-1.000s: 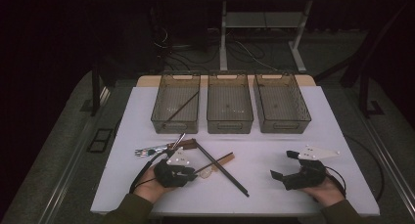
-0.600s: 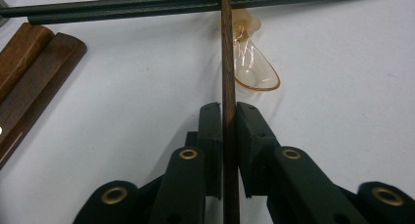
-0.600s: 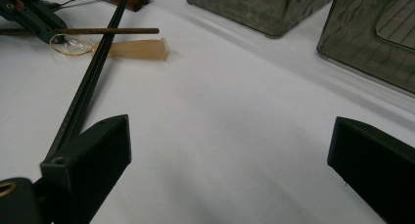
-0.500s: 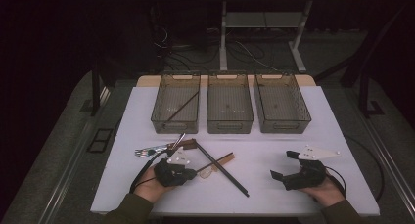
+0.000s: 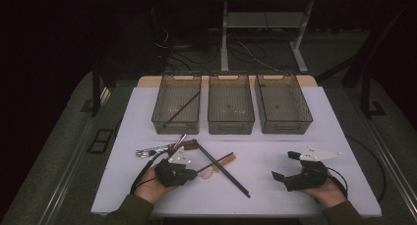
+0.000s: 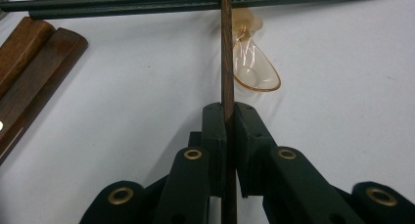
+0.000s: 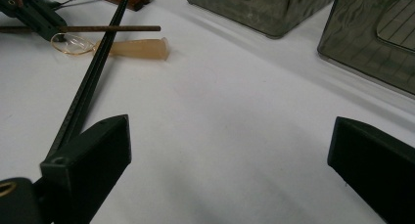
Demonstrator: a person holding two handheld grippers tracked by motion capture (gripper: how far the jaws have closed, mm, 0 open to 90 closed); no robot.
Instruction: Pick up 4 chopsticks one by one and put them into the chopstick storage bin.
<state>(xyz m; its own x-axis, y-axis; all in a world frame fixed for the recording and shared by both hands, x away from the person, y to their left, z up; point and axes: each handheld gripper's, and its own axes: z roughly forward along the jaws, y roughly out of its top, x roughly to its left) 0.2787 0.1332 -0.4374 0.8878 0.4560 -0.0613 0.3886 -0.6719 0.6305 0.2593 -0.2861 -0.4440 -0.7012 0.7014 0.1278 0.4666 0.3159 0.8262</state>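
My left gripper (image 6: 226,111) is shut on a thin brown wooden stick (image 6: 226,48); its jaws have just been closing on it. The stick runs forward over a clear amber plastic spoon (image 6: 252,62) and reaches a pair of black chopsticks (image 6: 195,0). In the high view the left gripper (image 5: 196,175) lies at the table's front left, by the black chopsticks (image 5: 223,171). At the front right my right gripper (image 5: 285,165) rests open on the white table. Its jaws (image 7: 227,136) stand wide apart with nothing between them.
Three clear grey bins (image 5: 176,104) (image 5: 230,104) (image 5: 282,104) stand in a row at the back; the left one holds a dark stick (image 5: 182,108). Brown wooden handles (image 6: 29,62) and metal cutlery (image 5: 152,150) lie left of the chopsticks.
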